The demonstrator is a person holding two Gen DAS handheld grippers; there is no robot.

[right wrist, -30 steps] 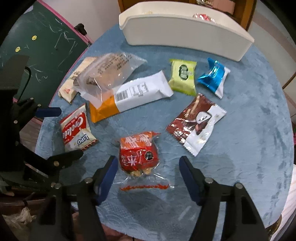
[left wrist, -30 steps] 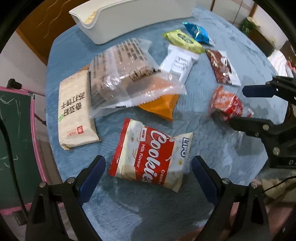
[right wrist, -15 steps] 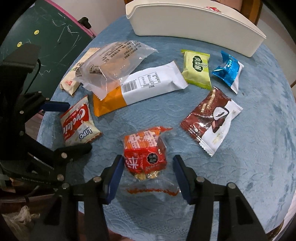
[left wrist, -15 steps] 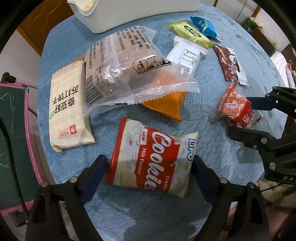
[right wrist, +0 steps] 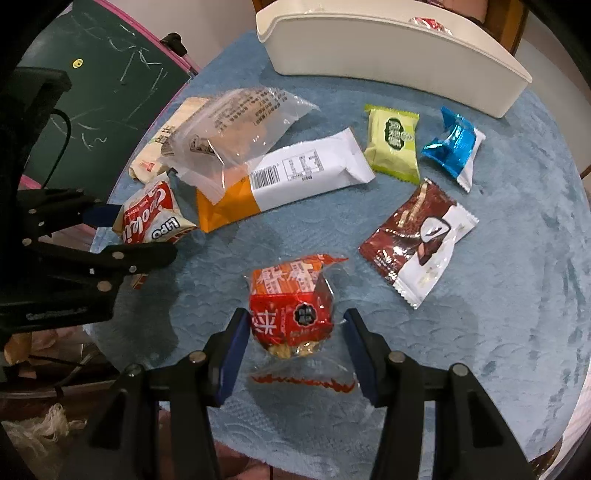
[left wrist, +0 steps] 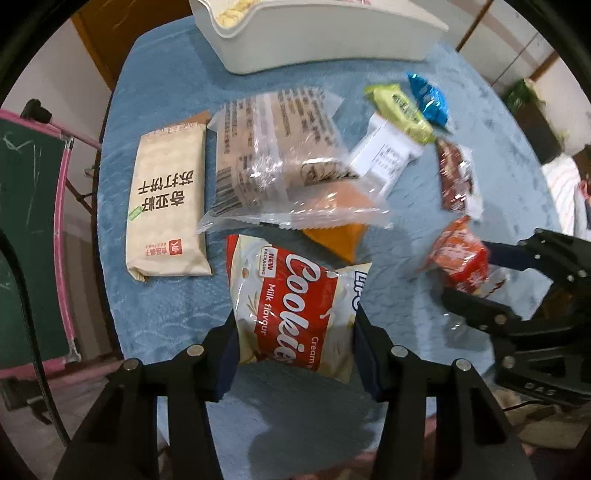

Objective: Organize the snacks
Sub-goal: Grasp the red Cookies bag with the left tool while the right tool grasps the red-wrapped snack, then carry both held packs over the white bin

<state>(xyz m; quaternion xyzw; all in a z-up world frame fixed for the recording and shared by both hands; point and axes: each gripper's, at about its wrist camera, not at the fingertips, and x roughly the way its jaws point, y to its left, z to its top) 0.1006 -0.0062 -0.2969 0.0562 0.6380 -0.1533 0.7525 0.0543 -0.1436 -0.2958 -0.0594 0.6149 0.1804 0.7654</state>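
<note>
Left tongs [left wrist: 295,354] tight on crinkled red-white cookie bag [left wrist: 295,306]; right tongs [right wrist: 293,354] w/ red snack pouch [right wrist: 291,314] between, grip unclear

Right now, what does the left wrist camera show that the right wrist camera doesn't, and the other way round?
Only the left wrist view shows pale crisps inside the white plastic bin. Only the right wrist view shows a red wrapper in that bin and the whole brown-and-white chocolate wrapper. Both show the red-and-white cookie bag between the left gripper fingers, and the red spicy snack pouch between the right gripper fingers.
</note>
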